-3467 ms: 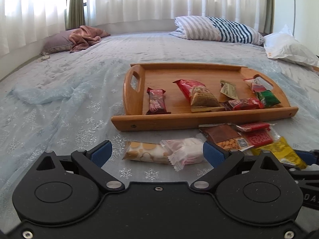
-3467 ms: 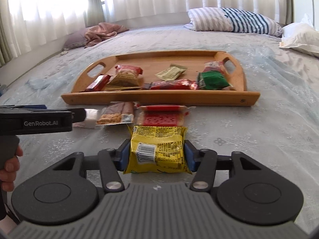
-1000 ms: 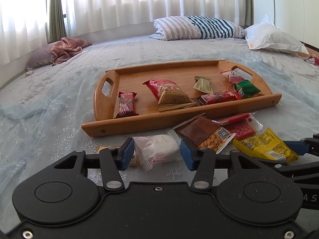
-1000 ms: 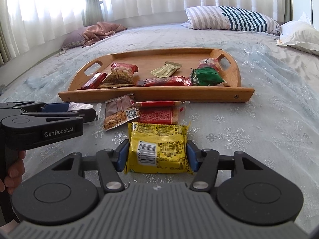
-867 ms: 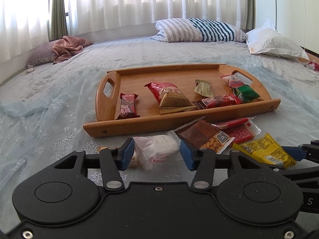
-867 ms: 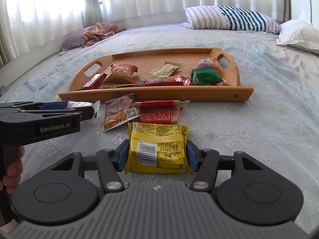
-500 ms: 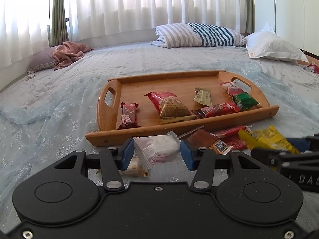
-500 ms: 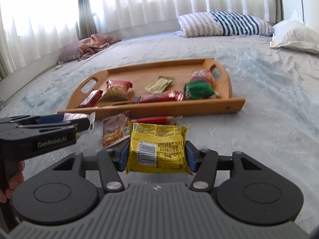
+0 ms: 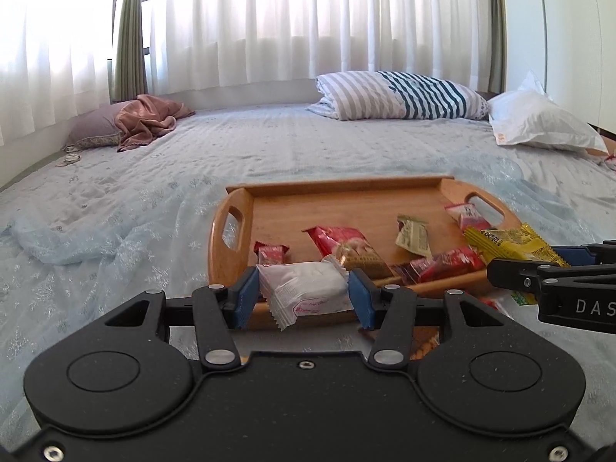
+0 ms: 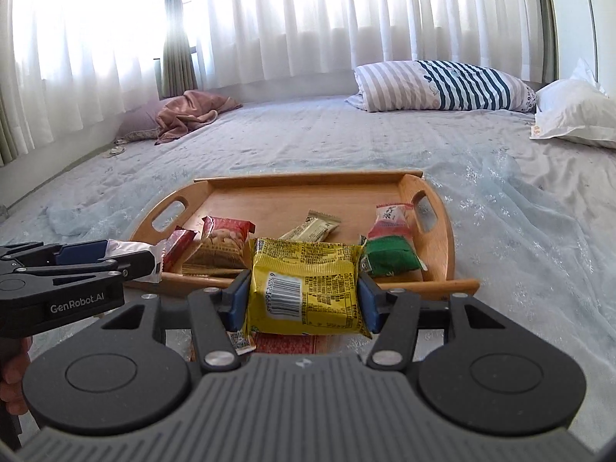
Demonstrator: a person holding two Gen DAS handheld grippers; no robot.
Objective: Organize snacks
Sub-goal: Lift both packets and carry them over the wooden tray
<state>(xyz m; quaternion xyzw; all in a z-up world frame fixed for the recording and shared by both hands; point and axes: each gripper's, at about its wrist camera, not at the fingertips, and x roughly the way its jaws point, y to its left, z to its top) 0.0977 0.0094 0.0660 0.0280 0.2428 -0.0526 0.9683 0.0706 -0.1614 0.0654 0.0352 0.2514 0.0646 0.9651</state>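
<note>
Sunlit white curtains (image 9: 269, 27) behind a pale blue bed (image 9: 269, 154), striped pillow (image 9: 400, 94)

Both wrist views face the tray (image 9: 423, 186) closely.

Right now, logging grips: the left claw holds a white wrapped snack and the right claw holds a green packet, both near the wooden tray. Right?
Not quite. The right claw holds a yellow packet, not green, as the right wrist view shows; the left claw's white wrapped snack and wooden tray stand.

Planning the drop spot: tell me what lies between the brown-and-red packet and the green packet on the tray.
Right wrist view: a tan packet farther back; nearer, the held yellow packet hides the tray.
</note>
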